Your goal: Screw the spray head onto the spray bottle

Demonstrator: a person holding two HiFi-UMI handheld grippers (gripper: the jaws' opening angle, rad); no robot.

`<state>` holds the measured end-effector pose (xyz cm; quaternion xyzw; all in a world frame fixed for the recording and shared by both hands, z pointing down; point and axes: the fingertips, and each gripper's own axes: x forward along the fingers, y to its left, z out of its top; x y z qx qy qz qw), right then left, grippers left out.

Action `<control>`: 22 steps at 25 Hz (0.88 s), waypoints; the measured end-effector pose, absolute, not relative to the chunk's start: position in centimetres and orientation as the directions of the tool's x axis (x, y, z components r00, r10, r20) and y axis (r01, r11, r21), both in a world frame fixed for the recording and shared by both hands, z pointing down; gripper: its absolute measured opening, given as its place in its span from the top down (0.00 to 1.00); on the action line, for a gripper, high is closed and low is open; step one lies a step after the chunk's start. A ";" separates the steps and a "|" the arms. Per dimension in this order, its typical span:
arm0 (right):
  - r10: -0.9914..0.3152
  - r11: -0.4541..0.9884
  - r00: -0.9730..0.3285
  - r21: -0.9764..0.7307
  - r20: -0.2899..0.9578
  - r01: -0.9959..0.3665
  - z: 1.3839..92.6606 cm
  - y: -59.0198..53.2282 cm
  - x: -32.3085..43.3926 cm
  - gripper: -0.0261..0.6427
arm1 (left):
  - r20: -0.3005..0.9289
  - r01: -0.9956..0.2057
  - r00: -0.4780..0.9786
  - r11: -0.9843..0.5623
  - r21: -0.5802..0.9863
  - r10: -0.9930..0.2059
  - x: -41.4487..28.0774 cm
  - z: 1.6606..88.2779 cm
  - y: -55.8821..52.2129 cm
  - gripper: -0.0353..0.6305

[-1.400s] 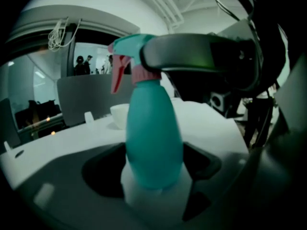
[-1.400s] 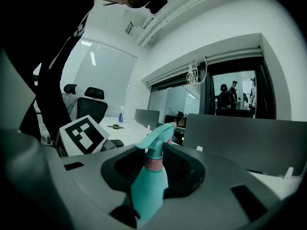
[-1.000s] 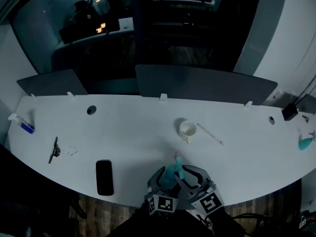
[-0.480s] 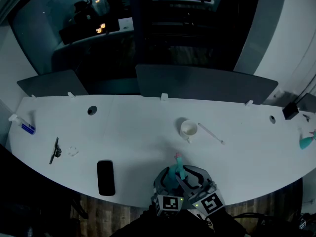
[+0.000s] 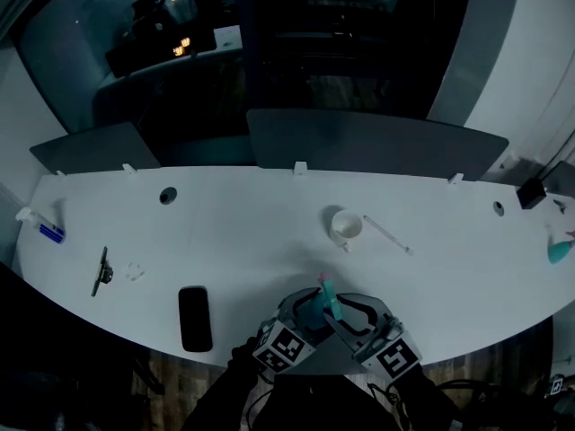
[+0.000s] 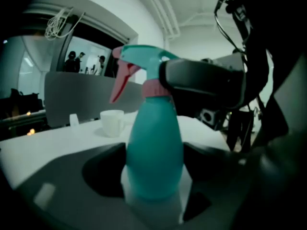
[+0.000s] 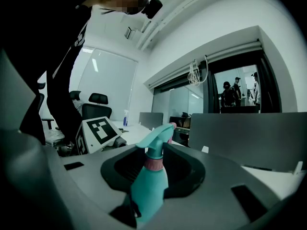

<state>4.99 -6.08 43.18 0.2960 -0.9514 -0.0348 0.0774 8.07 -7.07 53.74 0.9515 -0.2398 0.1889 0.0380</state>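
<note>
Looking down in the head view, the left gripper (image 5: 304,312) and right gripper (image 5: 349,311) met at the near edge of the white table (image 5: 252,241). The teal spray bottle (image 5: 325,305) sat between them, well apart from a white cup (image 5: 344,225).

In the left gripper view, its jaws pressed on both sides of the bottle's wide body. The right gripper held the spray head (image 6: 144,59) beside the pink collar (image 6: 154,87).

In the right gripper view, its jaws were closed around the spray head, which sat on the bottle's neck.

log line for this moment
left gripper: holds teal plastic spray bottle | right gripper: grips its teal spray head | head: on bottle
</note>
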 end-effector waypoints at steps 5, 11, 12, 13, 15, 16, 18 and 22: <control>-0.605 0.795 -0.789 0.145 0.109 -0.590 43.0 -6.1 4.7 0.78 | 0.295 -0.763 0.604 -0.644 -0.054 -0.740 7.3 53.4 -7.3 0.39; -0.624 0.781 -0.772 0.121 0.120 -0.613 43.1 -6.2 5.9 0.78 | 0.340 -0.853 0.447 -0.508 -0.116 -0.828 7.5 53.7 -6.5 0.41; -0.615 0.789 -0.779 0.123 0.126 -0.603 43.2 -6.2 5.8 0.78 | 0.337 -0.822 0.498 -0.558 -0.108 -0.799 7.0 53.9 -6.6 0.40; -0.606 0.796 -0.785 0.124 0.129 -0.593 43.2 -6.2 5.7 0.78 | 0.339 -0.784 0.556 -0.614 -0.090 -0.759 6.6 54.1 -6.8 0.33; -0.596 0.803 -0.794 0.120 0.120 -0.584 43.1 -6.4 5.6 0.78 | 0.354 -0.674 0.680 -0.738 -0.043 -0.642 6.6 54.2 -7.3 0.28; -0.594 0.804 -0.796 0.118 0.114 -0.583 43.0 -6.4 5.6 0.78 | 0.366 -0.608 0.733 -0.794 -0.028 -0.574 7.0 54.0 -7.4 0.28; -0.598 0.801 -0.794 0.115 0.113 -0.587 43.1 -6.5 5.7 0.78 | 0.389 -0.503 0.789 -0.863 -0.034 -0.475 8.1 53.7 -7.2 0.35; -0.622 0.782 -0.775 0.130 0.112 -0.610 43.2 -6.6 5.7 0.78 | 0.325 -0.658 0.694 -0.749 -0.075 -0.642 8.0 53.3 -7.4 0.42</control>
